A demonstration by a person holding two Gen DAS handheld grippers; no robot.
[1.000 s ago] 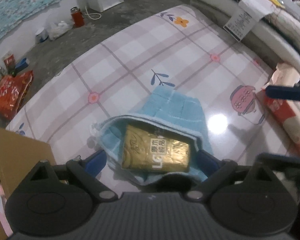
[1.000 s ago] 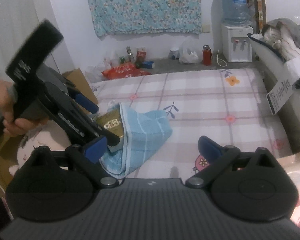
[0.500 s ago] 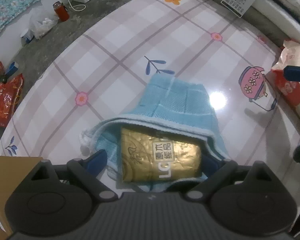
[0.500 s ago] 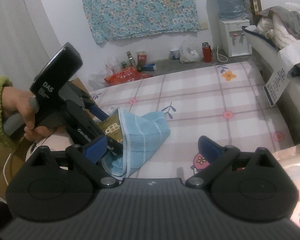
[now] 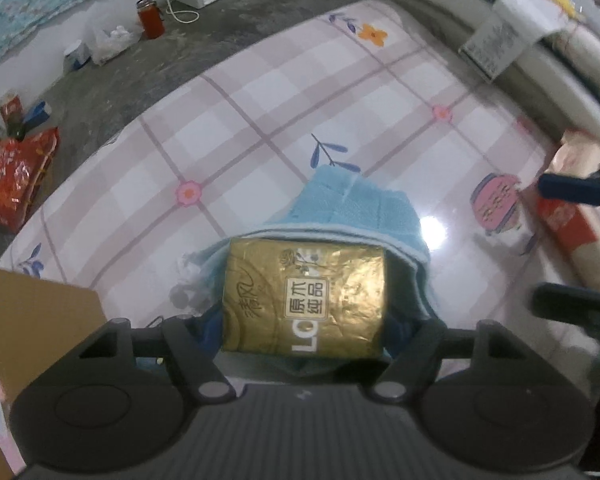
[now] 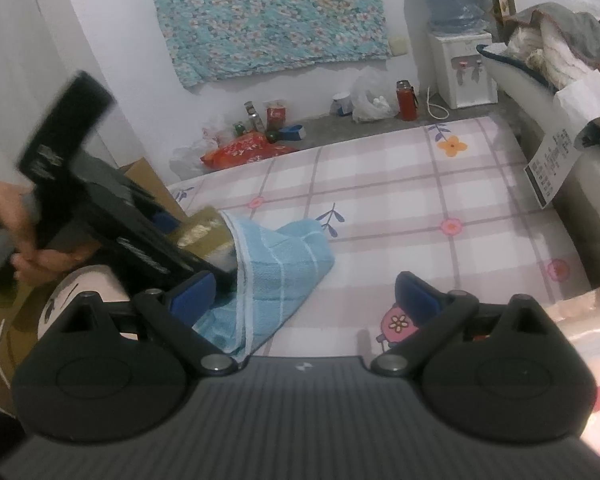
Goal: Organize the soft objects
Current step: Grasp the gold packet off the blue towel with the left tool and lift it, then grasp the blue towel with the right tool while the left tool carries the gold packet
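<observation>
Your left gripper [image 5: 304, 322] pointed steeply down, jaws closing around the shiny gold foil packet [image 5: 305, 295] wrapped in the light blue terry towel [image 5: 356, 208] on the pink plaid mat [image 5: 260, 120], pads looking right against its sides. Your right gripper [image 6: 304, 294] hovered nearby, jaws wide and empty.

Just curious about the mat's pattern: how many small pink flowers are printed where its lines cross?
3 in the right gripper's view: one beside the light blue towel, one mid-mat, one near the right edge. Others may be hidden.
</observation>
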